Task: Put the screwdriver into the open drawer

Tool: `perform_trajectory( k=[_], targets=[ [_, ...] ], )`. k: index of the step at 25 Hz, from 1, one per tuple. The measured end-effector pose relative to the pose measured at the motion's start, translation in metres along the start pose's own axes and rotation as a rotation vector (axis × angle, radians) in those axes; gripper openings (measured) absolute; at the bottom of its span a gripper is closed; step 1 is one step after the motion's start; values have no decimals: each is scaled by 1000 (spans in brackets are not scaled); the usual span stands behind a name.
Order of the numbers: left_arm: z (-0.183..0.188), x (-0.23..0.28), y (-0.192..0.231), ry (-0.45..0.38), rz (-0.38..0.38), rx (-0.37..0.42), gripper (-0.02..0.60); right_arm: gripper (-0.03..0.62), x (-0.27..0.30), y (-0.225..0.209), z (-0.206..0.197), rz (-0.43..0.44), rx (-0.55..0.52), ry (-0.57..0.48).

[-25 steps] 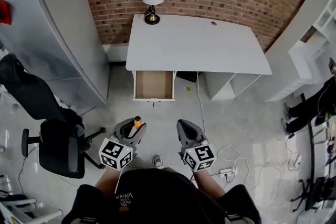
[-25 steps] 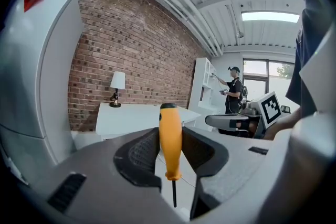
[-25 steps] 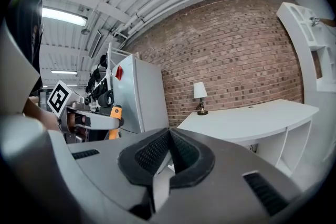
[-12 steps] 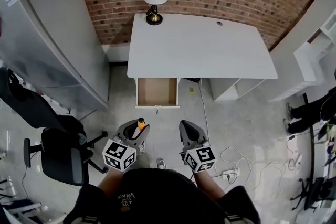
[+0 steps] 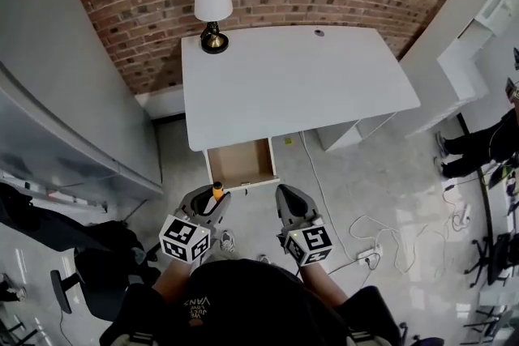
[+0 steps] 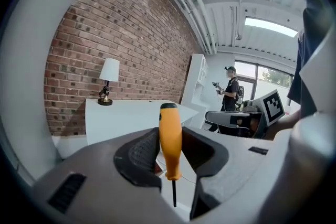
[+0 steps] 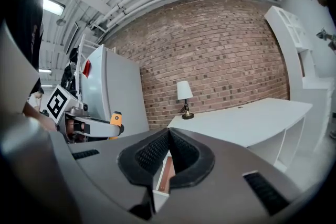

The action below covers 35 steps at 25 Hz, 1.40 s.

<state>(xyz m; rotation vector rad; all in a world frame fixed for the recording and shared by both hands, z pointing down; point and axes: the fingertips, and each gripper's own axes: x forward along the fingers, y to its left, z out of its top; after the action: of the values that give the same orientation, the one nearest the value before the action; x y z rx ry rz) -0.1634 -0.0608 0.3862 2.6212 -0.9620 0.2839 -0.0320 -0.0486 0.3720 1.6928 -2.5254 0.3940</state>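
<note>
You hold both grippers low in front of you, side by side, pointing fwd. L gripper (image 5: 212,195) is clamped on the screwdriver (image 6: 170,139): orange handle upright btwn its jaws, shaft pointing down. R gripper (image 5: 285,194) is closed w/ nothing in it. The open drawer (image 5: 241,162), under the white worktop (image 5: 292,81), lies just ahead of the screwdriver.

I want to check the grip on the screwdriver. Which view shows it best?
The left gripper view: the screwdriver stands upright in the left claw, orange handle and thin shaft both clear. The head view shows only its orange top; the right gripper view, a small orange bit at the left.
</note>
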Motion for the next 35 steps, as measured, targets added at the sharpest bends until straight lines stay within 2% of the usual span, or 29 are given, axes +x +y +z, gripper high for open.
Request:
perform_trajectory(
  k=[8,13,27,35],
  targets=[
    [9,24,39,38,-104,29,129,-5,26,-4,3,-128,29,-17],
    [4,40,51,54,-120,24,129,-5,29,-12,-6,-165,41,-7],
    [-10,119,52,90,-103,66,129,-5,40,-76,-19,-166,74,3],
    [-47,161,64,157,-62,63,129,-5,47,-109,-44,-168,122,31]
  ],
)
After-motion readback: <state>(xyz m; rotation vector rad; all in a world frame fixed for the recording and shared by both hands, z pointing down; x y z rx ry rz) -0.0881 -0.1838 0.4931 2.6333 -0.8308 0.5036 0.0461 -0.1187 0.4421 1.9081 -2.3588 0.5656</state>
